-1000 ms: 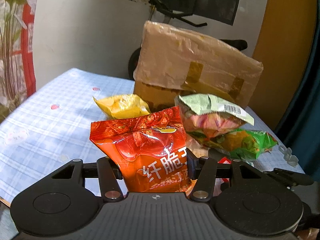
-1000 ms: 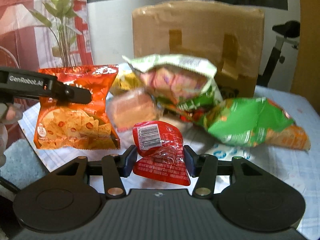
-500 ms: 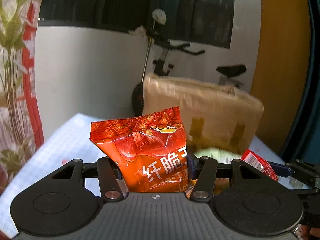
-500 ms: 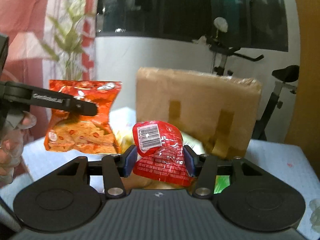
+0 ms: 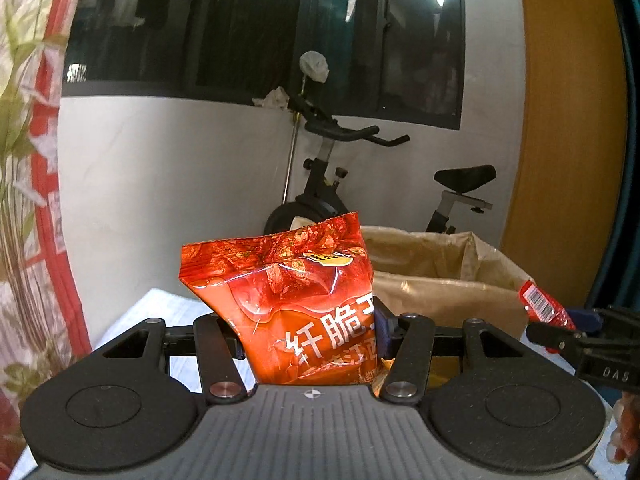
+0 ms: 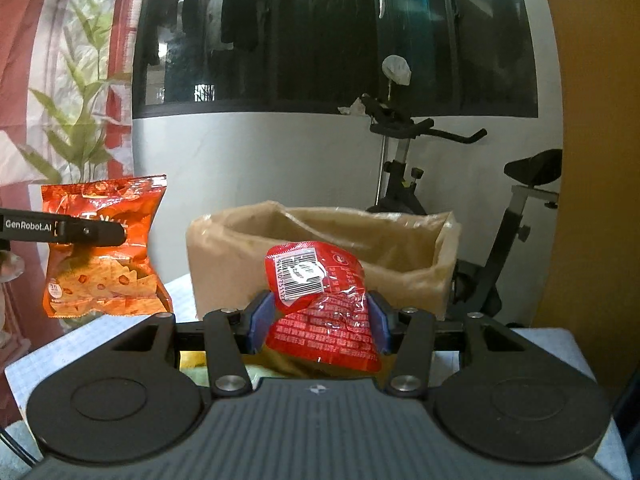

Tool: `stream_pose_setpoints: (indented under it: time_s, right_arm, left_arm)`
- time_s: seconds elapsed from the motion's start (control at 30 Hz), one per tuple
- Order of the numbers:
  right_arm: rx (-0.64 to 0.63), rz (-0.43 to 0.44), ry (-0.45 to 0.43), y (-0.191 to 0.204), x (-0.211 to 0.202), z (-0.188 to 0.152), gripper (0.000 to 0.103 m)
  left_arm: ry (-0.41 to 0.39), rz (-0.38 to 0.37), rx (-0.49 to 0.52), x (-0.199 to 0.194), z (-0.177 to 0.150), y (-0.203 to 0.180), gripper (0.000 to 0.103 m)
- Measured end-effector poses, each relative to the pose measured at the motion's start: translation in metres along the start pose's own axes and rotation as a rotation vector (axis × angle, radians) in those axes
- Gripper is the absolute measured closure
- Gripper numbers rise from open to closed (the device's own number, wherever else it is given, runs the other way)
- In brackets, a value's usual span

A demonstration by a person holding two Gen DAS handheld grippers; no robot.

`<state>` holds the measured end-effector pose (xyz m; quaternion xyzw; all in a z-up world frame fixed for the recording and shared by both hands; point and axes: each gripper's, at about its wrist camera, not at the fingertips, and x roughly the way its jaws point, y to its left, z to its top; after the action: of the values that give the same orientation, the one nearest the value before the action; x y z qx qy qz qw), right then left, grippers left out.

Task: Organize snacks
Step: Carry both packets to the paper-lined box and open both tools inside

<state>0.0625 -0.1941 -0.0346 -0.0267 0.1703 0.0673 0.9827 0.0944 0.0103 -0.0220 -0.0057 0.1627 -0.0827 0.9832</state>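
The left gripper [image 5: 308,336] has its fingers about half spread and pinched on the lower half of a glossy orange-red crinkled chip bag [image 5: 288,300], which stands upright between the pads with its top seam well above them. The right gripper [image 6: 318,320] is closed narrower, its blue pads [image 6: 259,318] squeezing a small shiny red foil snack packet [image 6: 320,300] with a barcode label. Just beyond both sets of fingertips sits an open brown cardboard box wrapped in clear tape [image 6: 224,256], its mouth facing up. A black exercise bike [image 6: 404,148] stands behind it. My guess is both snacks are headed for that box. The slick packet looks lightly held and tilted; it could slip free short of the rim. The tall chip bag might catch the near flap and tip out.
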Motion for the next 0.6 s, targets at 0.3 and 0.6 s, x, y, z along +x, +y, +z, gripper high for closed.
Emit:
stream_pose_setpoints:
  time_s: [0.3,0.6]
  right_arm:
    - [-0.03,0.003,-0.015,-0.012,0.011,0.022,0.051]
    - [-0.035,0.008,-0.038,-0.023,0.03,0.047,0.051]
  left_arm:
    - [-0.023,0.015,0.036,0.018,0.027,-0.011,0.045]
    - [-0.026,0.006,0.038,0.041,0.054,-0.014,0.045]
